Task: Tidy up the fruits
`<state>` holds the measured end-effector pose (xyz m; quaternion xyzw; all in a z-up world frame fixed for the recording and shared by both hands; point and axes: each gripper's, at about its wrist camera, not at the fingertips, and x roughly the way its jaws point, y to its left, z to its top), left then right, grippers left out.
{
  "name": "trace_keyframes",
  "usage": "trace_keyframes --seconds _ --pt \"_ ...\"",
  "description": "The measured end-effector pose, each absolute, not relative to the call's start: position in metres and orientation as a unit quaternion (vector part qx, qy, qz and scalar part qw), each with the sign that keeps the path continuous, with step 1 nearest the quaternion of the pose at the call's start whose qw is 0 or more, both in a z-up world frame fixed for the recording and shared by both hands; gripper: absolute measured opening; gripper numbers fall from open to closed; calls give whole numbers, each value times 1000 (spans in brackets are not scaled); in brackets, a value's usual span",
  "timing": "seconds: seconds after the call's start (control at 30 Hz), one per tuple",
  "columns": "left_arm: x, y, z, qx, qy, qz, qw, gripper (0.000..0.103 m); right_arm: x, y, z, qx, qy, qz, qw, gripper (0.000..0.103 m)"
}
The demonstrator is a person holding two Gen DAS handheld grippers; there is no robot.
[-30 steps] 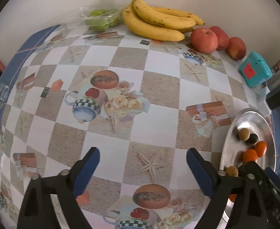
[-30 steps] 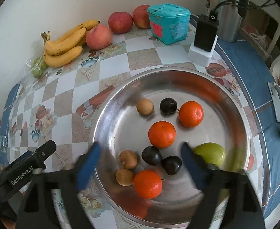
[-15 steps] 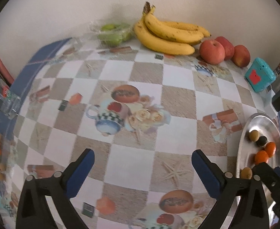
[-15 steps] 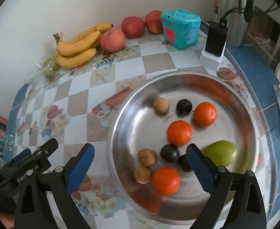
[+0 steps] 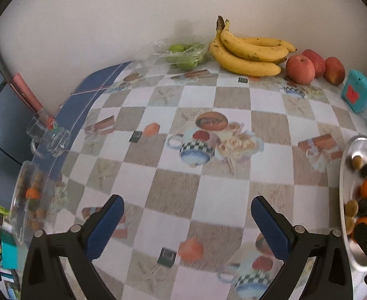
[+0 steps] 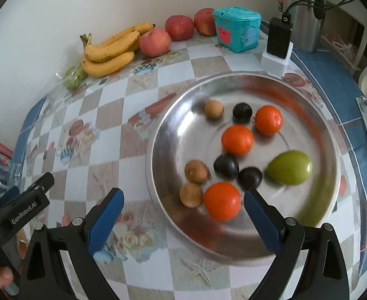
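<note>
Both grippers gape empty: right gripper (image 6: pixel 182 213) hovers above the steel tray (image 6: pixel 278 80), nearest orange (image 6: pixel 221 201) looks round, light, slippery, so squeeze its widest middle; left gripper (image 5: pixel 187 221) over the tablecloth (image 5: pixel 221 195)

Soft even daylight, no hard shadows. My fisheye bends checks, black vignette at corners. Motion blur smears fruit in tray (image 6: pixel 308 115) and tablecloth (image 5: pixel 208 225) near my lenses. Dull glare streaks on tray; wall (image 5: pixel 133 12) washed pale.
</note>
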<state>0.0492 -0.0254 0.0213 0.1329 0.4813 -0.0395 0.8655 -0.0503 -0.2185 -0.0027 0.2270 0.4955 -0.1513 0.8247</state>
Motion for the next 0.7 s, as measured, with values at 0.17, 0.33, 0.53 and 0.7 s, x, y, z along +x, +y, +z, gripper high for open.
trace_keyframes --seconds 0.17,0.33,0.53,0.7 --pt "29 -18 25 142 483 -39 863 103 -67 -208 -4 216 497 -151 827 97" --pt "8 -9 28 150 477 -44 865 103 -79 -200 -3 209 497 -148 829 97" --pt "-5 1 31 146 474 -46 867 103 -89 -189 1 190 497 -146 834 97" --pt "-15 2 35 152 468 -54 869 103 -99 -183 8 177 489 -150 841 97"
